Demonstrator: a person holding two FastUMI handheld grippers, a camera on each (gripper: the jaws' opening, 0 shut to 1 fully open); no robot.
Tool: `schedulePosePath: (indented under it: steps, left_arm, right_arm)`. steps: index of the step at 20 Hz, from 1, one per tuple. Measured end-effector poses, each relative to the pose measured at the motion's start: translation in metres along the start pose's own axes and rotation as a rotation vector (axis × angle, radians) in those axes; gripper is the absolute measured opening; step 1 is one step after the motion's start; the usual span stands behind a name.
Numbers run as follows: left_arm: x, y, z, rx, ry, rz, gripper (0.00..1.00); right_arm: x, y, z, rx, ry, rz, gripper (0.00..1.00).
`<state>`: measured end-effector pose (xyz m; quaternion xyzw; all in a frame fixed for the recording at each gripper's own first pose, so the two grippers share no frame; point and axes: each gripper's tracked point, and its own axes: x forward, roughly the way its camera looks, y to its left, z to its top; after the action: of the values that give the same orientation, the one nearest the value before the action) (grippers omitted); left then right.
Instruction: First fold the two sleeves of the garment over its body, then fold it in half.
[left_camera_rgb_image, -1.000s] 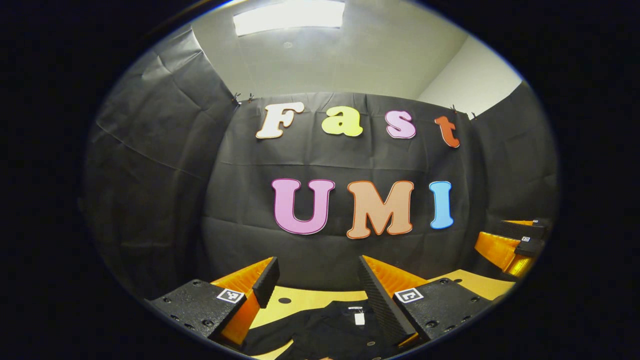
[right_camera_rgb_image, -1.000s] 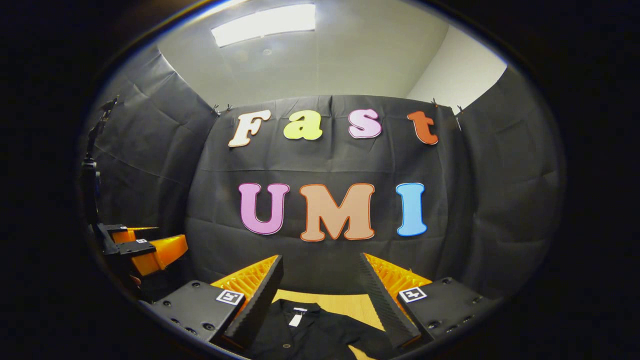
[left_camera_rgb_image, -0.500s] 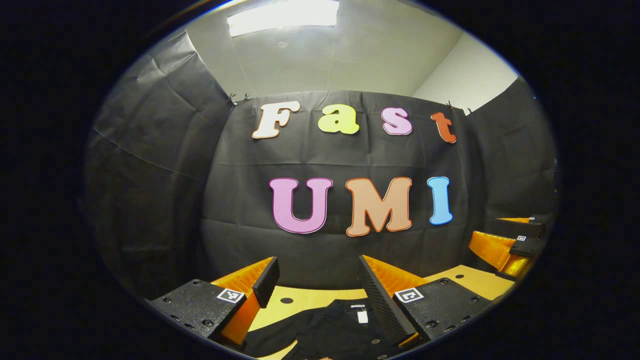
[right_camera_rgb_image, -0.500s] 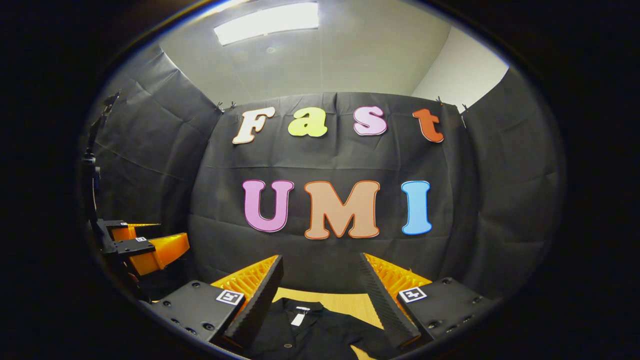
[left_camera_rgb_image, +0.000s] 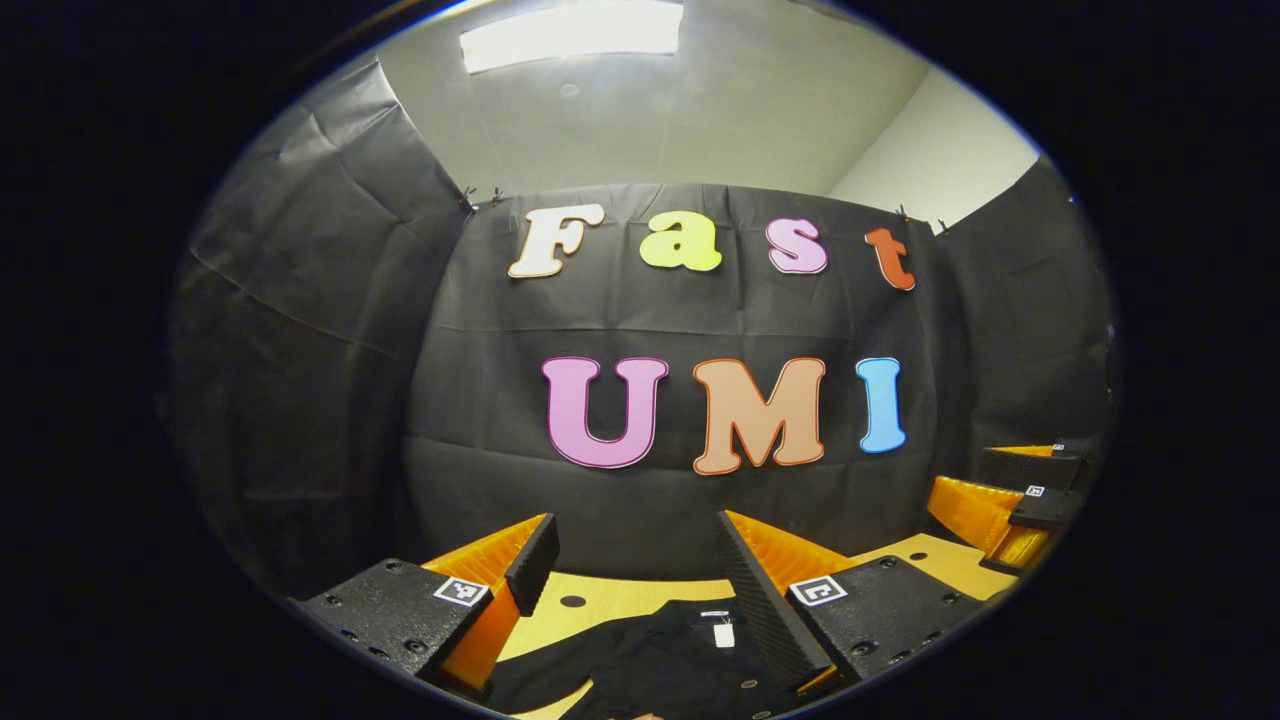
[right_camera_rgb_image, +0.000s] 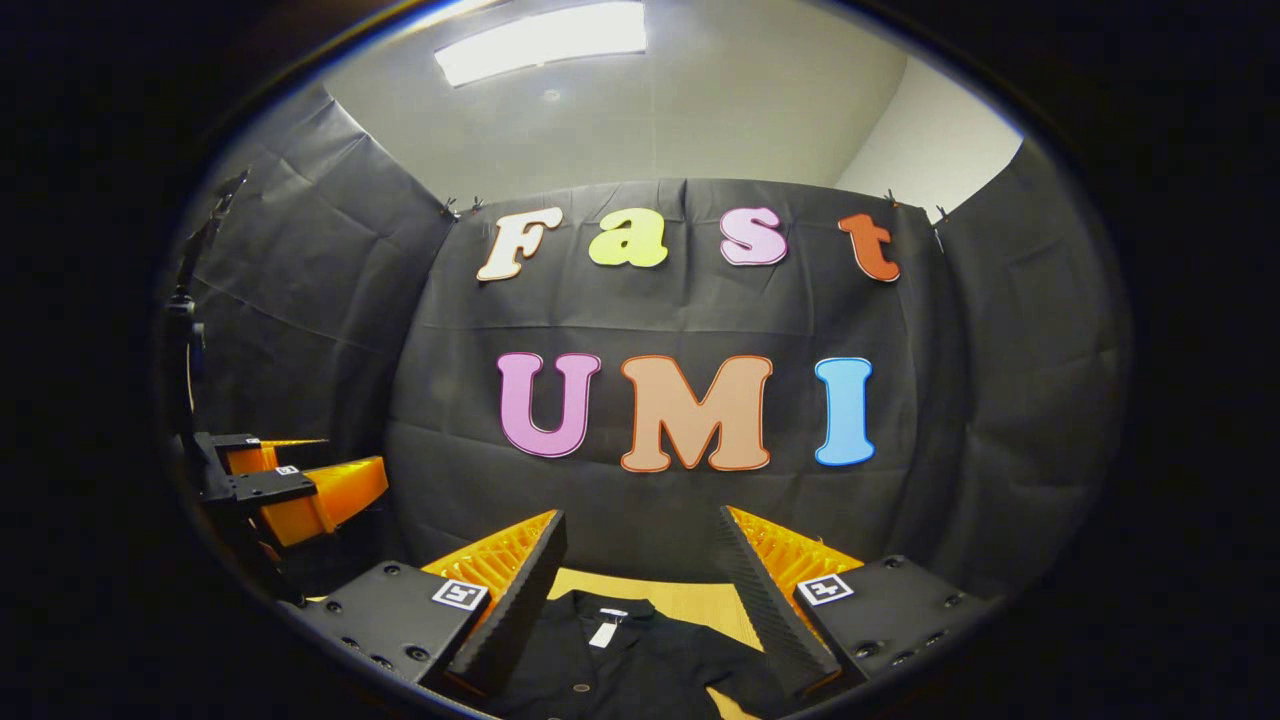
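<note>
A black shirt (left_camera_rgb_image: 660, 655) with a white neck tag lies flat on the tan table (left_camera_rgb_image: 610, 598), collar toward the booth wall. In the left gripper view my left gripper (left_camera_rgb_image: 637, 535) hangs open above the shirt's collar area, nothing between its fingers. The right gripper (left_camera_rgb_image: 1010, 490) shows at the far right edge there. In the right gripper view the shirt (right_camera_rgb_image: 620, 665) lies below my open right gripper (right_camera_rgb_image: 640, 535), which holds nothing. The left gripper (right_camera_rgb_image: 300, 490) shows at the left edge of that view.
The black cloth wall stands close behind the table's far edge (right_camera_rgb_image: 650, 590). A small dark hole (left_camera_rgb_image: 572, 601) marks the tabletop left of the collar. A thin stand (right_camera_rgb_image: 185, 330) rises at the far left.
Both views have shifted only slightly. The right gripper has tipped a little, so the wall sits a touch further right in its view. Neither gripper has taken hold of anything.
</note>
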<state>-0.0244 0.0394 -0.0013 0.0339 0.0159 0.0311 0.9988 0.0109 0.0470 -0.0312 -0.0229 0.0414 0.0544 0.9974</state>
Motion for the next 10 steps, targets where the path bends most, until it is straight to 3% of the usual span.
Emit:
schedulePosePath:
  steps: [10]
  left_arm:
    - [-0.001, -0.007, 0.001, -0.003, 0.000, -0.013, 0.92]
  right_arm:
    - [-0.001, -0.012, -0.007, -0.001, 0.019, -0.024, 0.94]
